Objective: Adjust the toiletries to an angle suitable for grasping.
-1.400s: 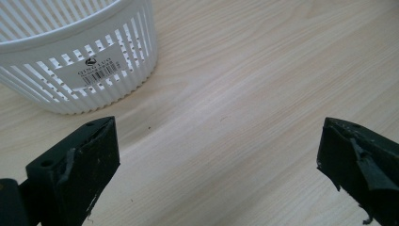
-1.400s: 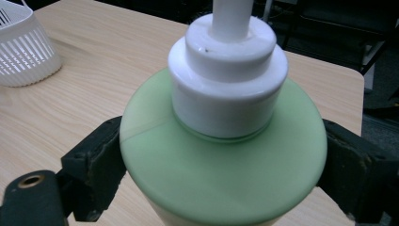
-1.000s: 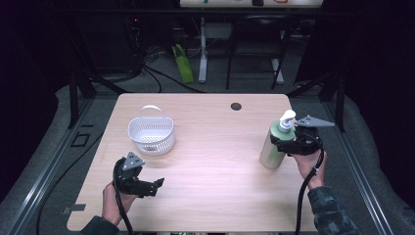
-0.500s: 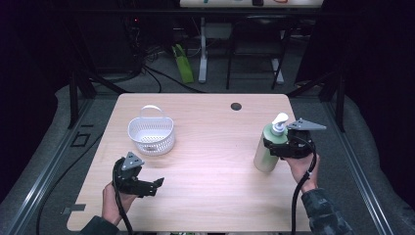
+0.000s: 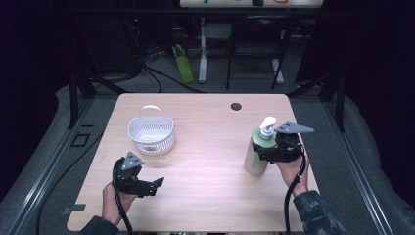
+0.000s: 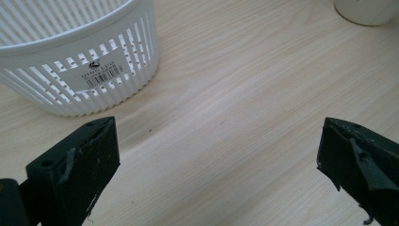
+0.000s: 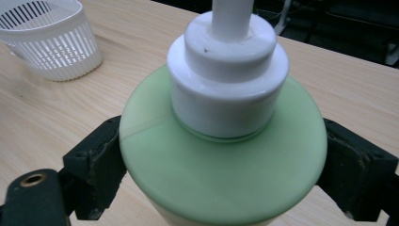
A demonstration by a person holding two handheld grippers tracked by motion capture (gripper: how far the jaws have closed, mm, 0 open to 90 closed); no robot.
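Compared with one second ago, the soap bottle (image 5: 258,154) in the right claw (image 5: 268,152) has travelled from the far right part of the surface (image 5: 205,196) toward the middle and a little nearer to the person, while the left claw (image 5: 152,185) and the basket (image 5: 151,133) have stayed in their places. The surface is a pale wooden board with rounded corners and a small dark round hole (image 5: 236,106) near its far edge; around it the room is dark, with grey floor, black metal legs and cables, and a green object (image 5: 182,70) leaning behind. The basket, white and slotted with a handle, stands on the left half, well apart from the bottle, and I judge it is the place where the bottle must go. The bottle is pale green with a white pump (it seems slightly tilted; whether its base touches the wood I cannot tell). In the right gripper view the right claw (image 7: 221,174) is clenched on the green shoulder of the bottle (image 7: 221,174), one jaw on each side, just below the white collar, which gives a firm carry. The left claw (image 6: 216,179) rests released, its jaws wide apart and holding nothing, just beside the basket (image 6: 80,61), probably ready to steady it.
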